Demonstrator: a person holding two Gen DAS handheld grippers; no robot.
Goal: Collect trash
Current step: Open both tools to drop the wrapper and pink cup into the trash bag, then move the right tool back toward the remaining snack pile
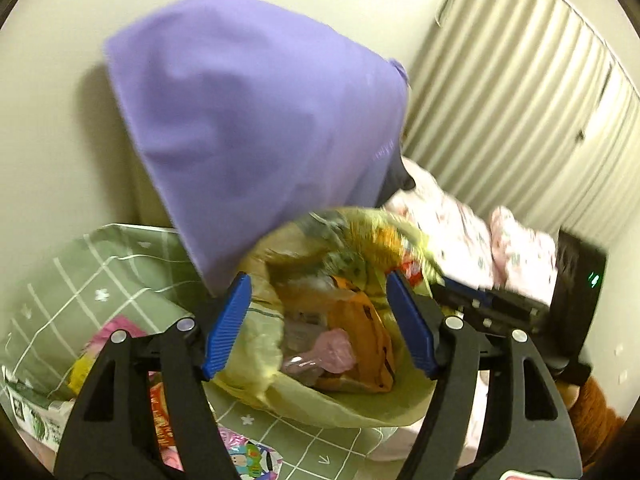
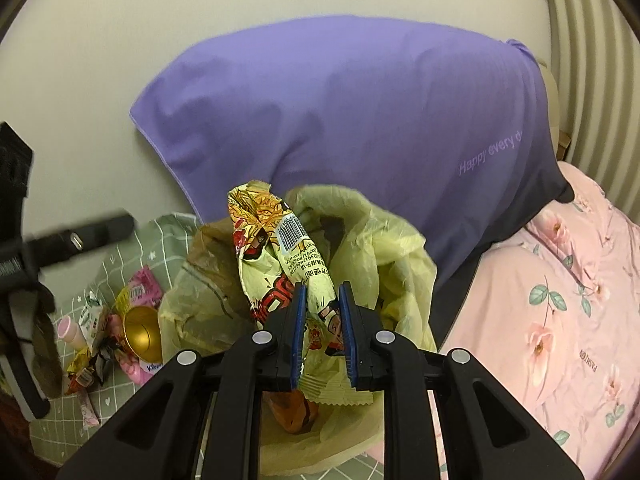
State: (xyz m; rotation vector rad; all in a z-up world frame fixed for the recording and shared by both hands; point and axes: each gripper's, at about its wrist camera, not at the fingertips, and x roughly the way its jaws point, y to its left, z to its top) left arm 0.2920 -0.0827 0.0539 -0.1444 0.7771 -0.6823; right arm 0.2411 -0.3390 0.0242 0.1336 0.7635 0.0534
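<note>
A bed against a pale wall is serving as the work surface: a green checked sheet [image 2: 120, 264] is covering its left part, a pink floral quilt [image 2: 560, 320] its right, and a purple pillow [image 2: 360, 120] is leaning upright on the wall behind.

The right gripper [image 2: 322, 320] is clenching a crumpled yellow snack wrapper [image 2: 280, 256], its blue pads pressing the wrapper's lower part while the barcoded upper part is sticking up and forward. It is hanging right over the mouth of the yellow-green trash bag [image 2: 384, 248], which is sitting slumped on the bed with an orange packet and pink scraps already inside.

The left gripper [image 1: 316, 320] is standing released, its jaws wide with nothing pinched between them; the bag's opening [image 1: 320, 340] is showing between the pads, and the right gripper [image 1: 500, 304] is reaching in from the right of that view.

More trash is waiting on the sheet to the left: a gold cup [image 2: 140, 332], a pink packet [image 2: 146, 286] and small wrappers [image 2: 86, 368].

The risks, as I judge them: nothing is holding the bag's rim, so the thin plastic may be folding inward and narrowing the mouth. If the wrapper is let go now, its tall springy top could be catching the limp rim and tipping out onto the bed. The soft bedding under the bag could also be letting it topple and spill.
</note>
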